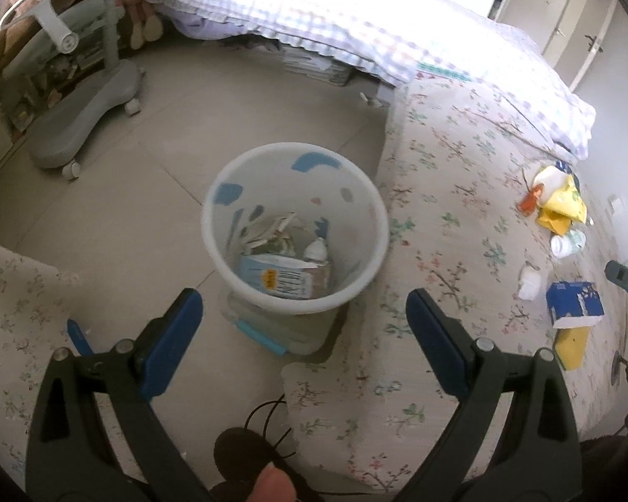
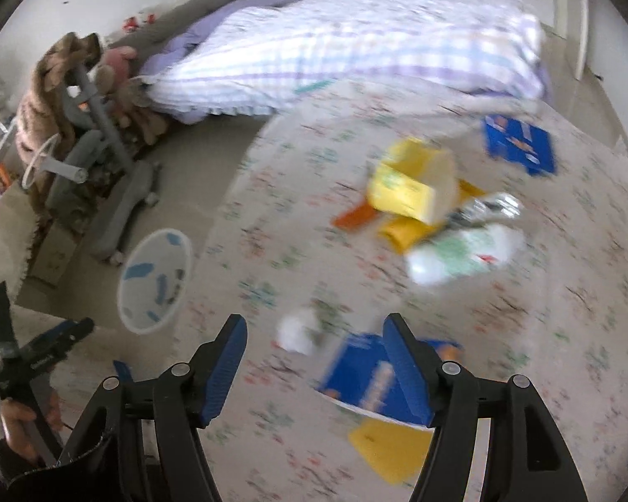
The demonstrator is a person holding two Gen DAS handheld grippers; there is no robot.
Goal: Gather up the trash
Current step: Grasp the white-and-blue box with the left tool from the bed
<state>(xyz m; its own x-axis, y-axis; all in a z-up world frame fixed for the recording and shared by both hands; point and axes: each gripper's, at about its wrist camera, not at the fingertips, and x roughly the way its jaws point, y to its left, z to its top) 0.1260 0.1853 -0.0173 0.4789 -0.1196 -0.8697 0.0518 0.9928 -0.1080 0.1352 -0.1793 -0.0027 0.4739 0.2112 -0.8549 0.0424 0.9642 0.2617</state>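
Reaching for the next piece of trash appears to be the step in hand. The white bin [image 1: 296,230] stands on the floor against the edge of the floral bedspread [image 1: 460,217] and already holds a carton, paper scraps and a small bottle. The left gripper [image 1: 303,334] hangs over the bin with jaws wide and nothing between them. The right gripper [image 2: 316,366] is over the bedspread, well to the side of the bin, jaws wide and empty; the blue box [image 2: 366,376] lies just beyond its right finger.

Remaining trash sits farther from the bin: a crumpled white tissue [image 2: 297,330] near the blue box, a yellow carton [image 2: 410,180], a white bottle [image 2: 460,251] and a second blue box [image 2: 519,144].

The next move likely calls for lowering the right gripper until the blue box lies between the jaws, then closing.

The right wrist view is motion-blurred, so labels and item edges are unreadable. A yellow piece [image 2: 387,447] beneath the blue box is partly covered and cannot be identified.
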